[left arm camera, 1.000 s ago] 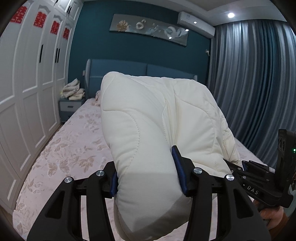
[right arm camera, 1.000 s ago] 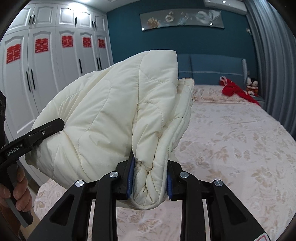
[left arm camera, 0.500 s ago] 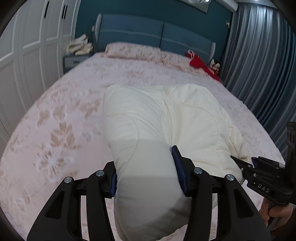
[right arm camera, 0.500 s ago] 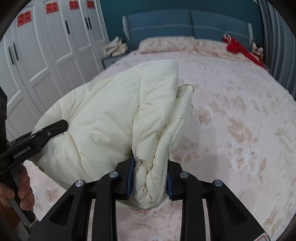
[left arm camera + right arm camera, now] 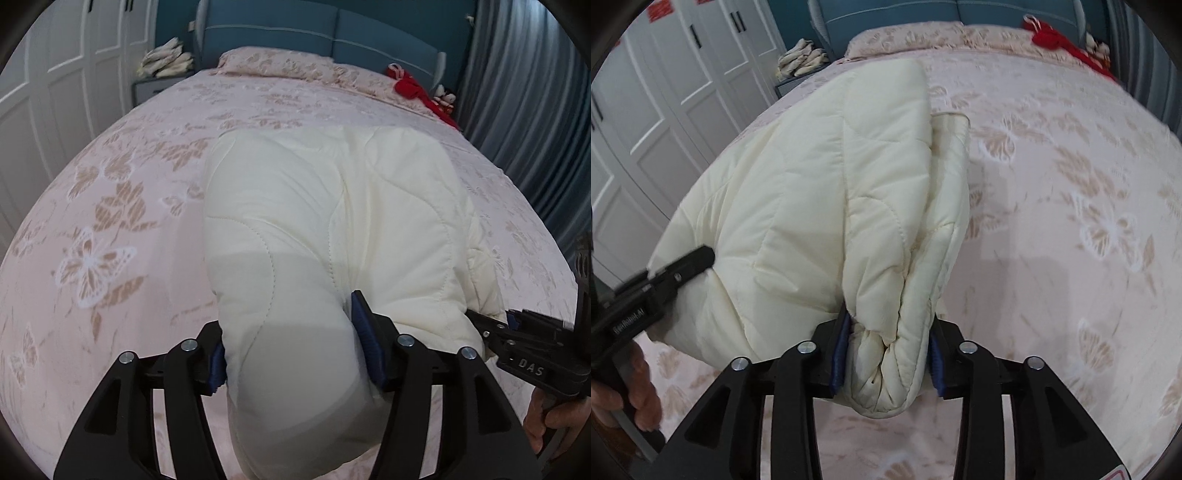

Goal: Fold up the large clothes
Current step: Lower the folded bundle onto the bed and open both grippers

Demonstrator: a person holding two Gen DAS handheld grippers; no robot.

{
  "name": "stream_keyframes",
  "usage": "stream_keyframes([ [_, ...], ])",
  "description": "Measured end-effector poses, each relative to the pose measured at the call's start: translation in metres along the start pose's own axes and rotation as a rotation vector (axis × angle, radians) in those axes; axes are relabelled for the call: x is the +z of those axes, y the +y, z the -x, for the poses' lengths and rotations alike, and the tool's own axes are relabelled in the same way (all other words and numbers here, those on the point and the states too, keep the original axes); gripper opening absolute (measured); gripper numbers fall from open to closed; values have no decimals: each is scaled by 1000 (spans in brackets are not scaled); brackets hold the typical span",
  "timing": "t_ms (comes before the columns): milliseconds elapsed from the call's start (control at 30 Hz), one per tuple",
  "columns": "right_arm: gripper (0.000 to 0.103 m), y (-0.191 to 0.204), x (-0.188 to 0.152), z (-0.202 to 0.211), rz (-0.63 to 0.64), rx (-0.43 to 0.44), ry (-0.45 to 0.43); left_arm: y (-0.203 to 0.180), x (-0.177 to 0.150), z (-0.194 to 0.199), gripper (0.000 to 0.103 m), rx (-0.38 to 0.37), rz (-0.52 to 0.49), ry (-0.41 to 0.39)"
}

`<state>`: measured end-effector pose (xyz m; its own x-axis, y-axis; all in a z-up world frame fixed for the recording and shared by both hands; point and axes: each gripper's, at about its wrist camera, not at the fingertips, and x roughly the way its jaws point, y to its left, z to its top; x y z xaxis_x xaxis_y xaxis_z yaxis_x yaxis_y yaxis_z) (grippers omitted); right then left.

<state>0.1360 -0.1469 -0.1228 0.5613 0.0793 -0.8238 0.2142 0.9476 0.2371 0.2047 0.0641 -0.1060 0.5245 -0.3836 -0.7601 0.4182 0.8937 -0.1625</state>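
A cream quilted puffer jacket (image 5: 332, 229) is folded into a thick bundle and hangs over the bed (image 5: 122, 206). My left gripper (image 5: 291, 350) is shut on its near left end, with blue pads pressed into the padding. My right gripper (image 5: 888, 350) is shut on the bunched right end of the jacket (image 5: 827, 206). In the left wrist view the right gripper (image 5: 495, 325) shows at the right edge, clamped on the jacket. In the right wrist view the left gripper (image 5: 698, 258) shows at the left. The jacket's underside is hidden.
The bed has a pink floral cover and a blue headboard (image 5: 332, 40). Red cloth and soft toys (image 5: 417, 88) lie at its far right corner. White wardrobes (image 5: 665, 92) line the left. A nightstand with folded cloth (image 5: 162, 70) stands by the headboard. Grey curtains (image 5: 528, 92) hang on the right.
Both grippers tilted down and lowered the jacket toward the bed. The view went from wall and ceiling to the bed cover. The grips on the jacket stayed the same.
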Motion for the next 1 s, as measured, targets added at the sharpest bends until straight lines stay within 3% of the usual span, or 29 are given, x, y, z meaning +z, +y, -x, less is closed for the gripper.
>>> stream_keyframes([
  [167, 48, -7, 0, 15, -75, 25, 40, 1, 2, 6, 69, 87, 58, 49],
  [200, 51, -6, 0, 23, -84, 26, 39, -2, 1, 10, 69, 111, 53, 54],
  [367, 51, 1, 2, 66, -58, 9, -4, -26, 4, 35, 69, 257, -23, 63],
  [567, 51, 13, 26, 100, -27, 28, -72, -51, 20, 65, 69, 281, -41, 40],
  [633, 46, 19, 36, 102, -10, 21, -76, -56, 27, 72, 69, 290, -43, 31],
  [767, 39, 34, 48, 96, 46, -19, -51, -61, 42, 78, 69, 314, -36, 27],
  [1000, 37, 52, 57, 71, 99, -73, -11, -55, 56, 68, 69, 331, 2, 53],
])
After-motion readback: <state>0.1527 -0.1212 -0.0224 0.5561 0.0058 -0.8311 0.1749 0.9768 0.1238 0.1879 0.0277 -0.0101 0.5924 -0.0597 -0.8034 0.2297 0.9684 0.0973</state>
